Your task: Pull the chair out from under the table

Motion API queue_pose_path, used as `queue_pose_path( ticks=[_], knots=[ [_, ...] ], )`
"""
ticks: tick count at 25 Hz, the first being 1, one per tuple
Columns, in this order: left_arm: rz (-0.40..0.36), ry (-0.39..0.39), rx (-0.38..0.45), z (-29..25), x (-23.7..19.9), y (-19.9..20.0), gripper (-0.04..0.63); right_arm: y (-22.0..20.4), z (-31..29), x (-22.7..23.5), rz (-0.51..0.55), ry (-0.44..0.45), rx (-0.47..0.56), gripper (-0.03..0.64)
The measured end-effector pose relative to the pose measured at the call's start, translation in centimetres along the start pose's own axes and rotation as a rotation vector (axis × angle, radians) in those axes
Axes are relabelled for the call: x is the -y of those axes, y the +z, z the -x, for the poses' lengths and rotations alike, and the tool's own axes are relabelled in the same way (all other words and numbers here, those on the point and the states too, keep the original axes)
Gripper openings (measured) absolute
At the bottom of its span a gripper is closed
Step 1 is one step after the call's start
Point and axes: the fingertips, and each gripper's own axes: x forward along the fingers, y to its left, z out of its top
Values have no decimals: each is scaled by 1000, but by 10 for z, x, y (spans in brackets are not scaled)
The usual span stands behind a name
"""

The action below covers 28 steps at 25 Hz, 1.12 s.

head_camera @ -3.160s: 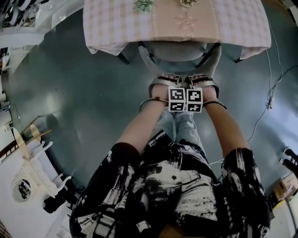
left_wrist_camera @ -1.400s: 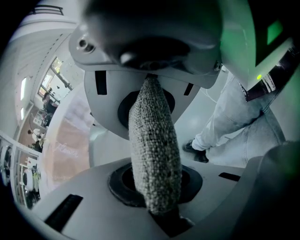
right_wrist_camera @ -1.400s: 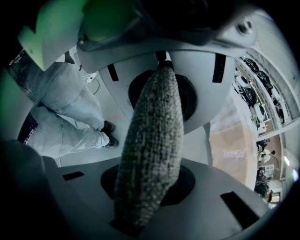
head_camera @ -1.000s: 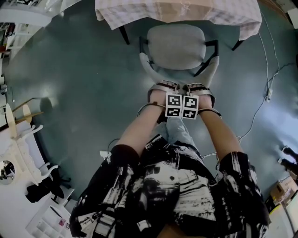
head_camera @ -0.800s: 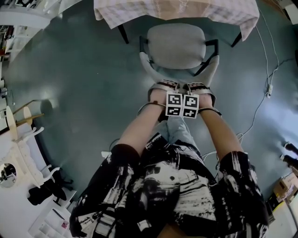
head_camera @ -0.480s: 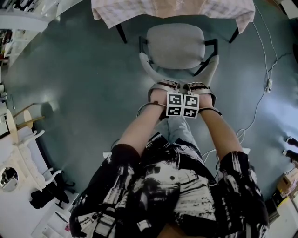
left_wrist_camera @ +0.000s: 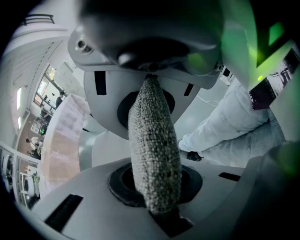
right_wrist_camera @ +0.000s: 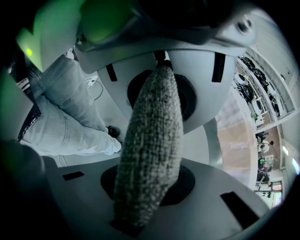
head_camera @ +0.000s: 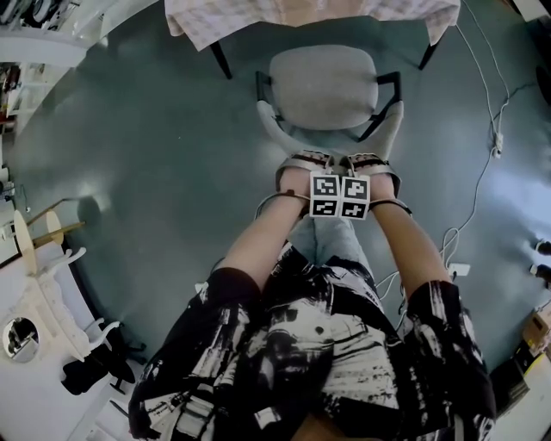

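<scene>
- Lower left of the head view: a white slatted rack [head_camera: 53, 303] stands at the edge of the blue-green floor [head_camera: 155, 172], well apart from everything else.
- Left of centre: the left gripper [head_camera: 301, 166], with its black-and-white marker cube [head_camera: 325, 195], points steeply down at the near edge of the chair's curved backrest [head_camera: 274, 127].
- In the left gripper view, the left gripper [left_wrist_camera: 152, 157] has its two pale jaws clamped on the backrest's coarse grey woven rim [left_wrist_camera: 154, 140], one above and one below it. A leg in light jeans [left_wrist_camera: 234, 126] shows on the right.
- Upper centre: the grey fabric-covered chair with a black frame [head_camera: 323, 86] stands on the floor. Its whole seat shows just below the hanging edge of the pink-and-white checked tablecloth [head_camera: 215, 21], which covers the table at the top of the frame. The backrest faces the person.
- Right of centre: the right gripper [head_camera: 376, 166], its marker cube [head_camera: 355, 197] touching the left one, points down at the same backrest just beside the left gripper.
- In the right gripper view, the right gripper [right_wrist_camera: 150, 154] is likewise closed on the woven rim [right_wrist_camera: 152, 140], which fills the gap between the jaws. The jeans [right_wrist_camera: 65, 108] show on the left.
- Right edge: a thin pale cable [head_camera: 492, 129] trails down across the floor.
</scene>
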Motion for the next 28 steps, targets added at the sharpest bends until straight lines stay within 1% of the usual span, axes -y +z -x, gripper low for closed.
queue_pose_path(
  ticks=[13, 19, 22, 28],
  knots=[
    [-6, -2, 6, 7, 46, 23, 53, 0, 14, -49, -18, -1, -7, 56],
    [30, 2, -4, 7, 66, 39, 54, -7, 21, -73, 19, 7, 3, 55],
    [33, 1, -1, 7, 75, 46, 52, -9, 22, -83, 25, 8, 5, 55],
    [27, 6, -2, 5, 78, 50, 53, -12, 22, -89, 25, 3, 7, 58]
  ],
)
